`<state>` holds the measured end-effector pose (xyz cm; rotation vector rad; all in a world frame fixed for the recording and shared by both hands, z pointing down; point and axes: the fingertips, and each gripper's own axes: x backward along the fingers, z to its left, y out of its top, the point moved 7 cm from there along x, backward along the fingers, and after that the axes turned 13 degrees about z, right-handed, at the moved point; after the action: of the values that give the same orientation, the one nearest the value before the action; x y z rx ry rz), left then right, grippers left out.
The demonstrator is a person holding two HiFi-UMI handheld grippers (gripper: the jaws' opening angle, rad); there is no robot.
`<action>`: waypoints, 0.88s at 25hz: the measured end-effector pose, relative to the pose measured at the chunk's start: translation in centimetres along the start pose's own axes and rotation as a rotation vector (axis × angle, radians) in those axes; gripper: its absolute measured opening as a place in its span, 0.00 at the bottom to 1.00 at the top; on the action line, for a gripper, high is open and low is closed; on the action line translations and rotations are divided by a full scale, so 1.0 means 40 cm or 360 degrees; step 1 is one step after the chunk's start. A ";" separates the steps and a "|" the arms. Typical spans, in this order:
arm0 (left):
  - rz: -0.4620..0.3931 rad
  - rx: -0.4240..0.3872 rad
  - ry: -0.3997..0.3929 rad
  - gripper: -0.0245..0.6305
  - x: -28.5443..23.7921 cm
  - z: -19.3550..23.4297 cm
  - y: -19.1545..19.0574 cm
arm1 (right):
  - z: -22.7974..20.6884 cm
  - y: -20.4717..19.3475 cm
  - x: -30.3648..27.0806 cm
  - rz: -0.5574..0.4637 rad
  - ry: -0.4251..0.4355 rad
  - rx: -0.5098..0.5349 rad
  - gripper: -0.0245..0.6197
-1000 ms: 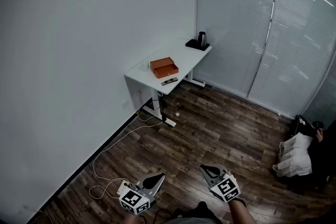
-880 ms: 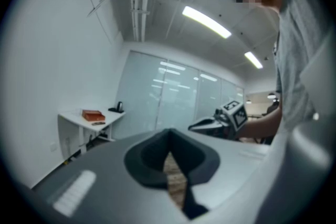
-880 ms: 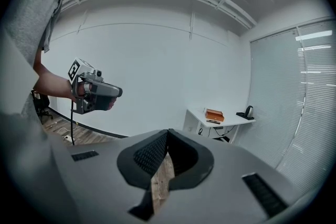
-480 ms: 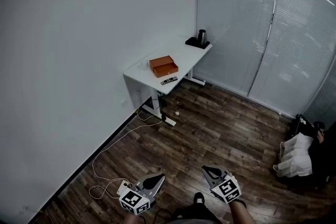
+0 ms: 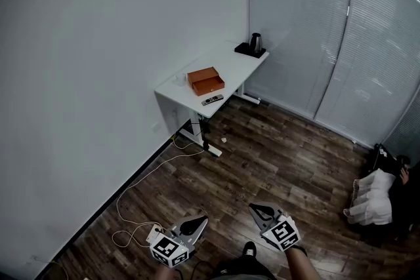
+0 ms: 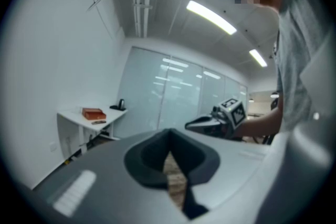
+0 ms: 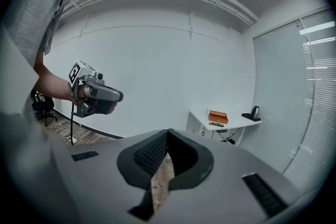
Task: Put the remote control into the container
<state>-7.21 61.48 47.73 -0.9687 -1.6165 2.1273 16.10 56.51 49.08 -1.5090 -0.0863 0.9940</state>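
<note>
A dark remote control (image 5: pixel 211 100) lies near the front edge of a white table (image 5: pixel 226 75) far across the room. Just behind it stands an orange open container (image 5: pixel 206 81). In the right gripper view the container (image 7: pixel 218 117) and the remote control (image 7: pixel 216 124) are small on the table. In the left gripper view the container (image 6: pixel 93 113) and remote control (image 6: pixel 98 121) also show far off. My left gripper (image 5: pixel 200 220) and right gripper (image 5: pixel 252 209) are low in the head view, both shut and empty, far from the table.
A black kettle (image 5: pixel 256 43) on a dark tray stands at the table's far end. A white cable (image 5: pixel 141 183) and a power strip (image 5: pixel 212 151) lie on the wooden floor (image 5: pixel 275 160) by the wall. Blinds cover the right wall. White cloth (image 5: pixel 371 203) lies at right.
The view has shifted slightly; the table sits a little further right in the picture. Both grippers stay shut and low, the right one a bit further left.
</note>
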 end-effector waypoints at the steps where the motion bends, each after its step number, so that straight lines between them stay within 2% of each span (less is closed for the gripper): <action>1: 0.0000 -0.0006 0.0004 0.04 -0.011 0.002 0.006 | -0.010 0.003 -0.006 -0.0003 0.0010 0.0011 0.06; 11: -0.0001 -0.0064 0.0052 0.04 -0.141 0.054 0.105 | -0.136 0.084 -0.082 -0.0077 0.0137 0.0136 0.06; 22: 0.0022 -0.0124 0.0155 0.04 -0.279 0.059 0.194 | -0.274 0.136 -0.119 -0.0179 0.0272 0.0242 0.06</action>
<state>0.59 50.53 44.50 -1.0931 -1.6604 2.0061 17.23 43.92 45.47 -1.4273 0.0255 0.7619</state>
